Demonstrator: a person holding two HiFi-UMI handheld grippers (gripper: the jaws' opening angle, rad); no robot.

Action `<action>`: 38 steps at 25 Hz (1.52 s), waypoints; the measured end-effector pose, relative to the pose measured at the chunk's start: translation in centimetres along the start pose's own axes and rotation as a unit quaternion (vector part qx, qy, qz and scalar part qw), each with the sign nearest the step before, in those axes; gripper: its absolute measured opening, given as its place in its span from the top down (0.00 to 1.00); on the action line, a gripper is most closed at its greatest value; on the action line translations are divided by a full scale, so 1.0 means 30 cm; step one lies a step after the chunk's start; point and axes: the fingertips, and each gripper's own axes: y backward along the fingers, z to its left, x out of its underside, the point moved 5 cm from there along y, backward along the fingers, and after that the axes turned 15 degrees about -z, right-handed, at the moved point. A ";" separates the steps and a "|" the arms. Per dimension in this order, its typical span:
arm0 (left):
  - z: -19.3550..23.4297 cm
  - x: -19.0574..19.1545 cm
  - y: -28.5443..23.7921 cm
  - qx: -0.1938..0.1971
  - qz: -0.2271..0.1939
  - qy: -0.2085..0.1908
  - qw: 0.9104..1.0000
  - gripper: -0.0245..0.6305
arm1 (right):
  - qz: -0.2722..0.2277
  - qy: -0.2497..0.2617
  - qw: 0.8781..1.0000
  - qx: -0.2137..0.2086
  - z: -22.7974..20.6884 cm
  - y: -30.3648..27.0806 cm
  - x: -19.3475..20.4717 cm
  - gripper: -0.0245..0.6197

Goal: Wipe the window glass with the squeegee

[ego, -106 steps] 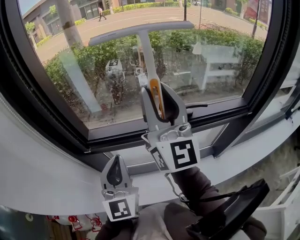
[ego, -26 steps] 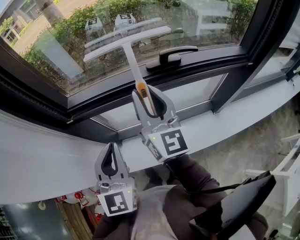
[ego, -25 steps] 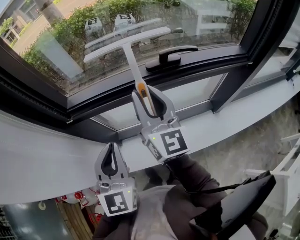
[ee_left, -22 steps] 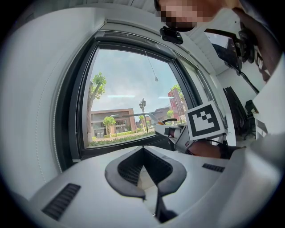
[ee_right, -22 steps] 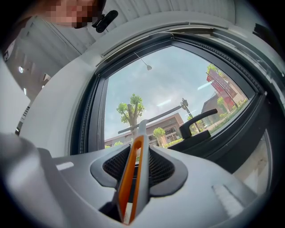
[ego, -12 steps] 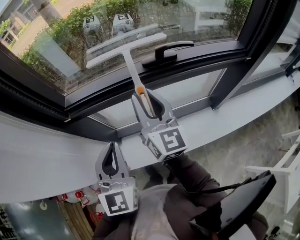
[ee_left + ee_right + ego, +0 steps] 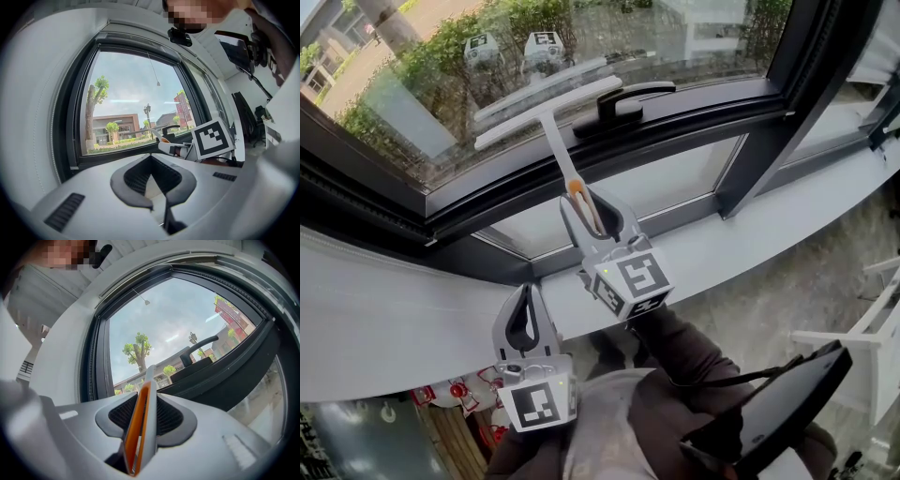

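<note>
Clamping the squeegee (image 7: 556, 142) by its handle, right gripper (image 7: 588, 208) is holding the shaft straight ahead, blade crosswise low on the window glass (image 7: 441, 84).

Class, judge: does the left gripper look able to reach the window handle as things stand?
Probably not directly: the right gripper and its squeegee stand between the left gripper and the window handle.

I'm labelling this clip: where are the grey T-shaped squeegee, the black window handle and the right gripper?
Grey T-shaped squeegee (image 7: 554, 141), head view, on its shaft.
Black window handle (image 7: 637, 94), head view, on its lever.
Right gripper (image 7: 585, 197), head view, midway between its fingertips.
</note>
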 end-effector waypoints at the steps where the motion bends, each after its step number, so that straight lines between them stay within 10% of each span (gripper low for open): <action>1: -0.006 -0.002 -0.001 0.000 0.000 0.000 1.000 0.96 | 0.002 -0.009 1.000 -0.003 -0.004 0.002 0.002 0.78; 14: -0.050 -0.019 0.015 -0.027 0.000 -0.007 1.000 0.96 | 0.028 -0.029 0.999 -0.022 -0.029 0.016 0.025 0.80; 38: 0.020 -0.001 -0.004 0.037 -0.043 0.053 0.997 0.96 | 0.046 -0.068 0.996 -0.026 0.003 0.057 0.009 0.84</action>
